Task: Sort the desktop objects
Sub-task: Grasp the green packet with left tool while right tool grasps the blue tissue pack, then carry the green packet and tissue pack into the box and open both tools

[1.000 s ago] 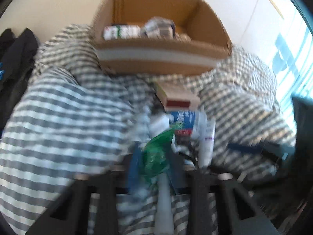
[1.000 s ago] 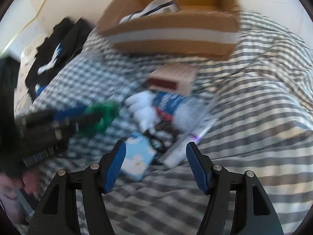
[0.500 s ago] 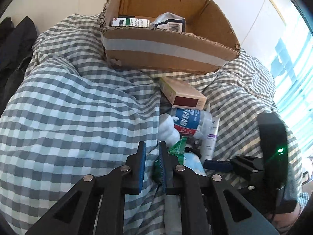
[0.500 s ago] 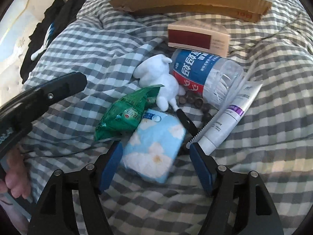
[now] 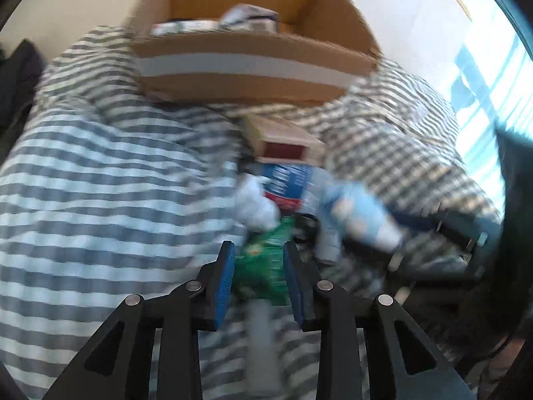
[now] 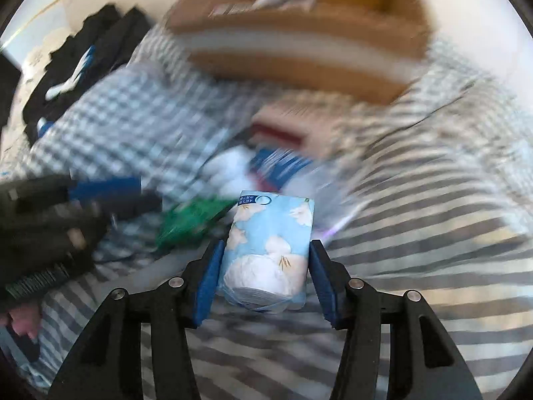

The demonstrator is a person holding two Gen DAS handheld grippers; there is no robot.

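on a checked bed, the right gripper [image 6: 263, 266] was closing its fingers on a blue tissue pack [image 6: 266, 253], pads touching its sides, while the left gripper [image 5: 260, 273] was opening around a green packet [image 5: 263, 266], short of the cardboard box [image 5: 246, 66].

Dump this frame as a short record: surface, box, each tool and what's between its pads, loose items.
surface: checked bedding
box: cardboard box, open top, packets inside
left tool: jaws opening, green packet between them
right tool: jaws closing on blue tissue pack, pads at its sides
loose items: red-ended carton, blue-label bottle, white toy
image quality: heavy motion blur in both views
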